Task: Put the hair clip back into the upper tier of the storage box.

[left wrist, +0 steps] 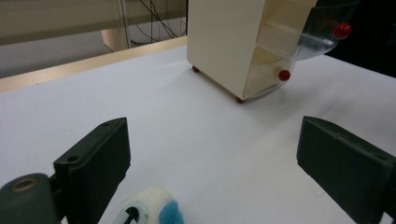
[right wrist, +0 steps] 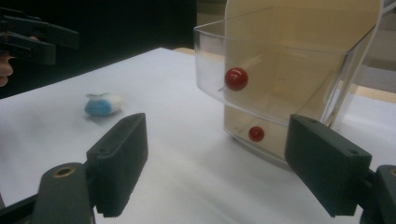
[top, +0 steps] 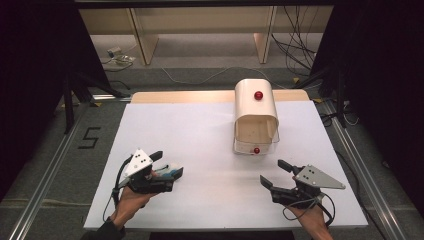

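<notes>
White table point(top: 210, 135), wide bare surface across the middle and left. Wooden strip shows along the far edge.

Cream drawer cabinet point(top: 255, 117) stands toward the far right, its back at the far edge, front facing the near edge. Clear curved drawer fronts with red knobs point(right wrist: 236, 78); upper one tilted open, lower one point(right wrist: 255, 133) shut or nearly so. Small red feet under the cabinet in the left gripper view. Open table on every side of it, more to its left than its right.

Small white-and-blue plush toy point(top: 170, 171) lies near the near-left corner, on the table.

Left gripper point(top: 167, 164), hand-held, near-left area. Jaws wide apart; the toy sits low between them in the left gripper view point(left wrist: 149, 207), close to one jaw; contact cannot be told. Nothing clamped.

Right gripper point(top: 274, 172), near-right area, short of the cabinet front and well apart from it. Jaws wide apart, nothing between them but bare table. Its view looks across at the cabinet's clear drawers and, farther off, the toy point(right wrist: 102, 104).
</notes>
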Tool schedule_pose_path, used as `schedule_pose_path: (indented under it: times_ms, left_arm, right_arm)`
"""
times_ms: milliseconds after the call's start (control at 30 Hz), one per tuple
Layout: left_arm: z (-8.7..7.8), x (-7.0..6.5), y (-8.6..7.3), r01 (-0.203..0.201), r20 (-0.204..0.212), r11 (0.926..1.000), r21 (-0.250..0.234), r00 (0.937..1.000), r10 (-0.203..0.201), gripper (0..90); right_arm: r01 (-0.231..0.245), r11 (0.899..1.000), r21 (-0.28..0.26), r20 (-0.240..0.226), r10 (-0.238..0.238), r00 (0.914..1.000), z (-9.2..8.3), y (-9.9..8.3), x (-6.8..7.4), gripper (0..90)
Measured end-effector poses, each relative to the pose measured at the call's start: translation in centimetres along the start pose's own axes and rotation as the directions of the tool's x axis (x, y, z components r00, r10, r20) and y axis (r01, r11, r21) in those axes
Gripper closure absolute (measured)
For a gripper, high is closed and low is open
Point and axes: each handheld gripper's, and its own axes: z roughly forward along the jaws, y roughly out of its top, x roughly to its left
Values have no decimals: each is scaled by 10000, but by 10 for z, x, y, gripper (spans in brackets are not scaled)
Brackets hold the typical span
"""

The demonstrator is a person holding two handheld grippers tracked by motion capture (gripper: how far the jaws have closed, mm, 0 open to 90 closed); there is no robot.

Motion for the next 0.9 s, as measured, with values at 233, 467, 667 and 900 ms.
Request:
schedule_pose_path:
  times_ms: [233, 467, 667, 900]
  left_arm:
    - [10, 8, -2, 93, -145, 9978, 649, 9999, -84, 100]
    - [16, 12, -3, 107, -185, 9949, 1006, 9998, -89, 107]
    - [22, 17, -5, 169, -228, 9889, 1477, 9996, -137, 115]
    - [29, 24, -7, 318, -496, 9784, 2044, 9985, -221, 134]
  right_arm:
    - [65, 10000, 24, -40, -65, 10000, 1, 0, 0, 225]
    - [31, 10000, 75, -89, -31, 10000, 2, 0, 1, 225]
    - [46, 9999, 126, -106, -45, 9999, 2, -1, 1, 225]
    - [85, 9998, 165, -158, -83, 9998, 4, -1, 1, 225]
